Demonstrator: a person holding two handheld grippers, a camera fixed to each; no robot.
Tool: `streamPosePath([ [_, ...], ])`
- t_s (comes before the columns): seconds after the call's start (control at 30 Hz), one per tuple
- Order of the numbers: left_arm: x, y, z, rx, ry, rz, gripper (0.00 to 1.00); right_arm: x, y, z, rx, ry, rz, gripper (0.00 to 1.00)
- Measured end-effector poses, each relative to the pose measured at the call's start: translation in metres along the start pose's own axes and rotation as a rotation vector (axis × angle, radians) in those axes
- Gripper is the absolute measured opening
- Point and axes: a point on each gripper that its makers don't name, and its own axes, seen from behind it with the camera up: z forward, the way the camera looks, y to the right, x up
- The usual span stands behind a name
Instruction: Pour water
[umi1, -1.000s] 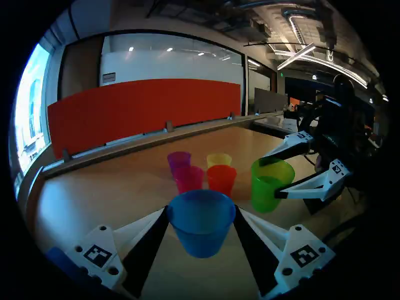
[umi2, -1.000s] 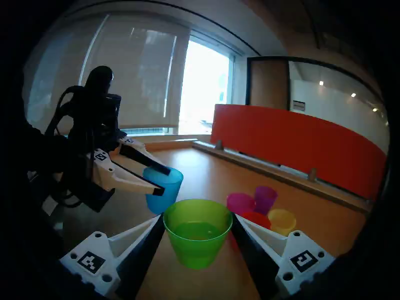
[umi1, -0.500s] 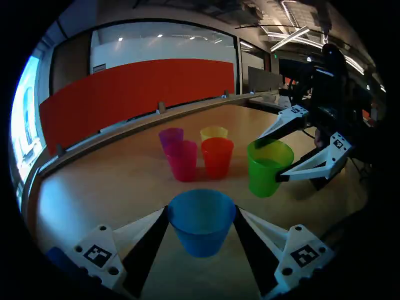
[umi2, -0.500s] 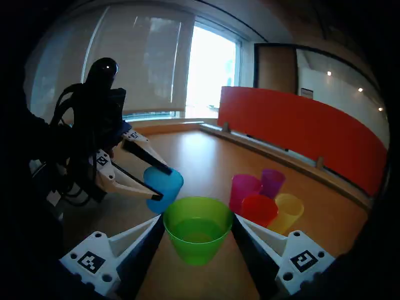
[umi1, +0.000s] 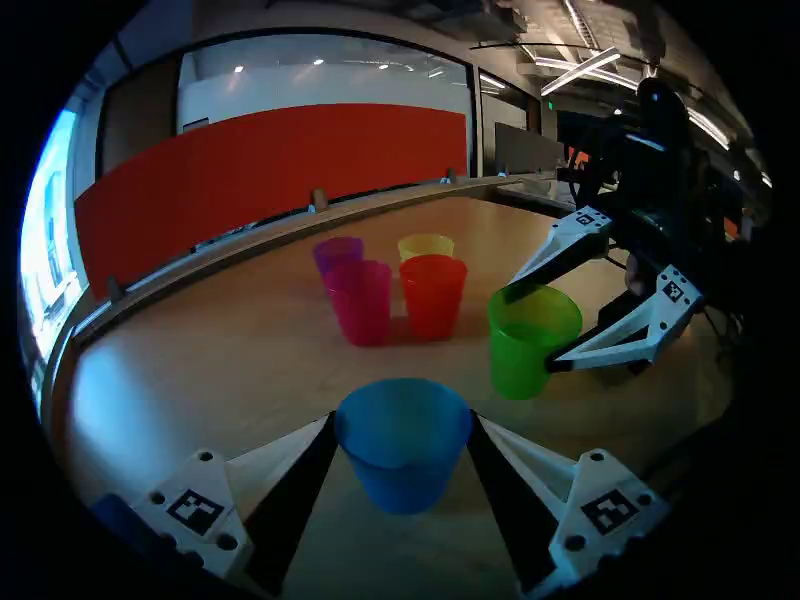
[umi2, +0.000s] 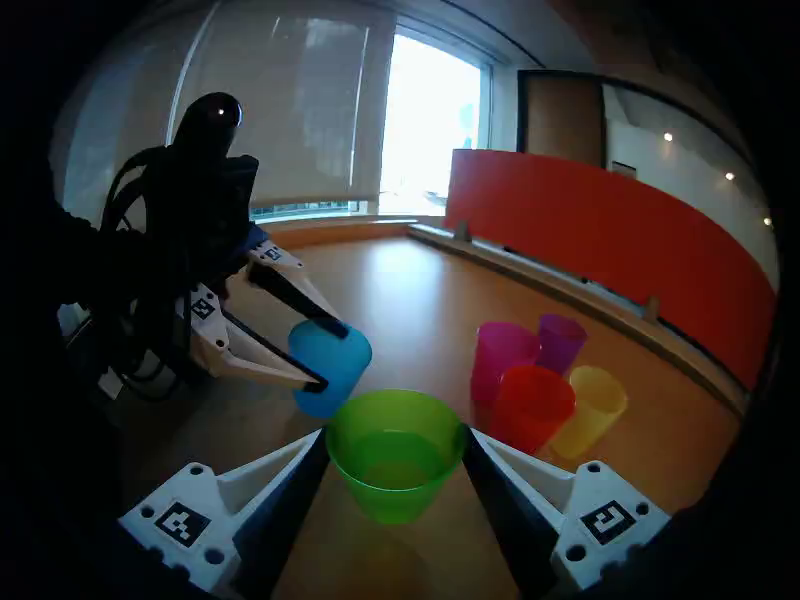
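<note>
My left gripper (umi1: 402, 440) is shut on a blue cup (umi1: 402, 440), which it holds upright above the wooden table (umi1: 220, 360); the same blue cup (umi2: 330, 365) and left gripper (umi2: 322, 356) show at the left of the right gripper view. A green cup (umi2: 396, 468) with liquid in its bottom sits between the fingers of my right gripper (umi2: 396, 465), which is shut on it. In the left gripper view the green cup (umi1: 530, 340) is at the right, held by the right gripper (umi1: 528, 335). The two held cups are close together but apart.
A pink cup (umi1: 358, 300), a purple cup (umi1: 338, 254), an orange cup (umi1: 433, 295) and a yellow cup (umi1: 425, 246) stand clustered on the table. A red partition (umi1: 270, 170) runs along the table's far edge. A person's dark sleeve (umi2: 90, 300) is behind the left gripper.
Both views have tipped downward, so the cup cluster and table sit higher and closer in frame. The green cup has come nearer the blue cup. Both grips are unchanged.
</note>
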Motion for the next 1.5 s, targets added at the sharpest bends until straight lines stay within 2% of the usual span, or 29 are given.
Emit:
streamPosePath([
  [0.2, -0.003, -0.001, -0.004, -0.002, 0.001, -0.005, 0.89, -0.006, -0.001, 0.002, 0.002, -0.017, 0.003, 0.94],
  [0.5, -0.011, 0.003, -0.009, 0.002, -0.015, 0.046, 0.9, -0.014, -0.003, -0.001, 0.001, -0.04, 0.006, 0.94],
  [0.6, -0.019, 0.001, -0.008, 0.01, -0.041, 0.061, 0.9, -0.017, -0.003, -0.001, -0.003, -0.046, 0.009, 0.94],
  [0.7, -0.026, 0.0, -0.006, 0.015, -0.062, 0.061, 0.9, -0.019, -0.003, -0.002, -0.004, -0.047, 0.017, 0.94],
  [1.0, -0.028, -0.002, -0.01, 0.014, -0.074, 0.045, 0.9, -0.023, -0.001, -0.008, -0.01, -0.047, 0.03, 0.94],
  [1.3, -0.033, -0.002, -0.016, 0.03, -0.093, 0.096, 0.91, -0.027, -0.001, -0.013, -0.018, -0.051, 0.051, 0.95],
  [1.5, -0.036, -0.003, -0.019, 0.035, -0.097, 0.085, 0.91, -0.028, 0.0, -0.016, -0.032, -0.052, 0.052, 0.97],
])
